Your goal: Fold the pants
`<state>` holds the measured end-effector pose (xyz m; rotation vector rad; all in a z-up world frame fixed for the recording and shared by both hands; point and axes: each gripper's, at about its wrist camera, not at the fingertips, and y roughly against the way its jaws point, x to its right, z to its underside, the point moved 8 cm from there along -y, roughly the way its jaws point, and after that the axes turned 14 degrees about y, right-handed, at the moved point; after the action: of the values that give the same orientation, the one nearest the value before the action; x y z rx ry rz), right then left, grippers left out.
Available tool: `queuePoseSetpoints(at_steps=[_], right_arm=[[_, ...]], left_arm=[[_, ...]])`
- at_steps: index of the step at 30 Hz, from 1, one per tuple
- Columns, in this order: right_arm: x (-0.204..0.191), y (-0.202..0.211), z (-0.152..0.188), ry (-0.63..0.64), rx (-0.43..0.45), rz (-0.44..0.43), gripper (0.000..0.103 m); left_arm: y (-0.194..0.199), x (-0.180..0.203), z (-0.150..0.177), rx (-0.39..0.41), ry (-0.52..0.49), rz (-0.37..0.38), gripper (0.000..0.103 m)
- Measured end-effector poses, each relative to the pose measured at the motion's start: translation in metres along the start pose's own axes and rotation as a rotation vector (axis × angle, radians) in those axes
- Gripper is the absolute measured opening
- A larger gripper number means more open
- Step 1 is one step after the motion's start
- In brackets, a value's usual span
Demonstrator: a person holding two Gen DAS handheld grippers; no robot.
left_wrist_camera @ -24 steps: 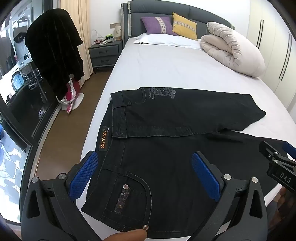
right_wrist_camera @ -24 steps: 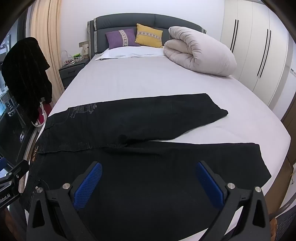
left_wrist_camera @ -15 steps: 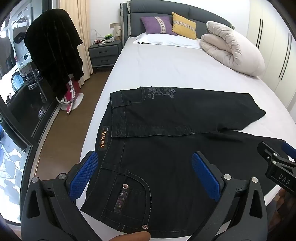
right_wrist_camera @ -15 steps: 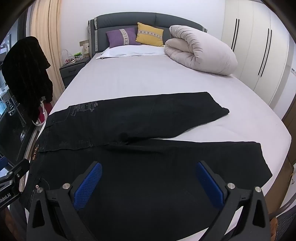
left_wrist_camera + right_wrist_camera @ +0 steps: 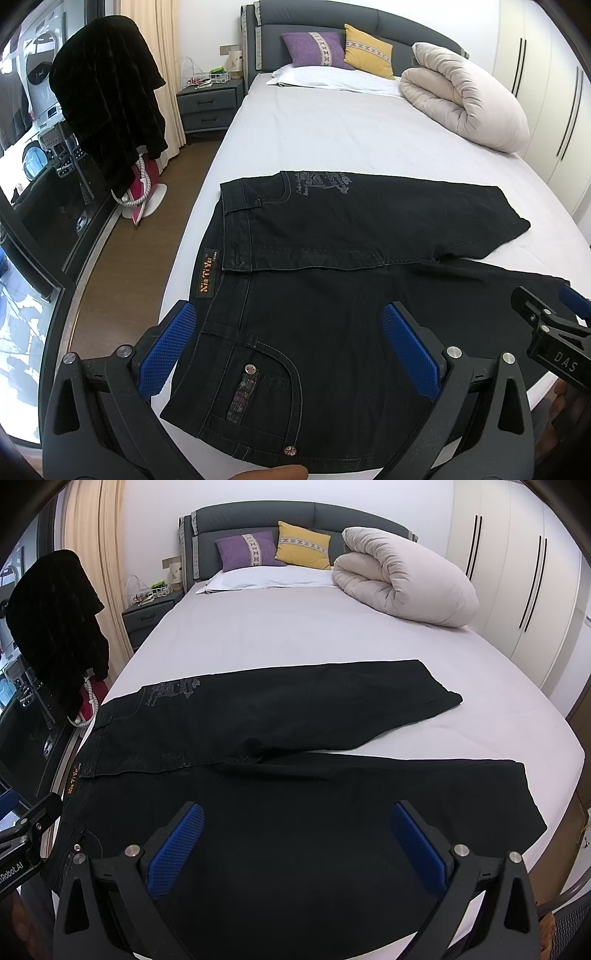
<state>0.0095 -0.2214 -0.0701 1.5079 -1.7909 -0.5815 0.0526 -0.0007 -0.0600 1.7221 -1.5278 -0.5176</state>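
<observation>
Black denim pants (image 5: 332, 295) flat on white-sheeted bed (image 5: 332, 140); left tool (image 5: 291, 354), right tool (image 5: 295, 849) above, jaws wide apart, gripping nothing.

We look from two cameras held low over the near edge of the bed (image 5: 332, 122), both tilted down and facing the headboard (image 5: 258, 520). Our left view sits close above the waist end of the pants (image 5: 332, 332), our right view above the legs. Both share the pants, the pillows (image 5: 303, 548) and the rolled duvet (image 5: 469, 96).
</observation>
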Motion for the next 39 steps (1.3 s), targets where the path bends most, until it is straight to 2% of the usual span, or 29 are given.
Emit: queuePoseSetpoints(at_steps=[39], right_arm=[[-0.0062,0.0005,0.0041,0.014,-0.009,-0.004,0.103]], left_arm=[[-0.0020,-0.0033,0.0024,-0.003,0.002,0.003,0.103]])
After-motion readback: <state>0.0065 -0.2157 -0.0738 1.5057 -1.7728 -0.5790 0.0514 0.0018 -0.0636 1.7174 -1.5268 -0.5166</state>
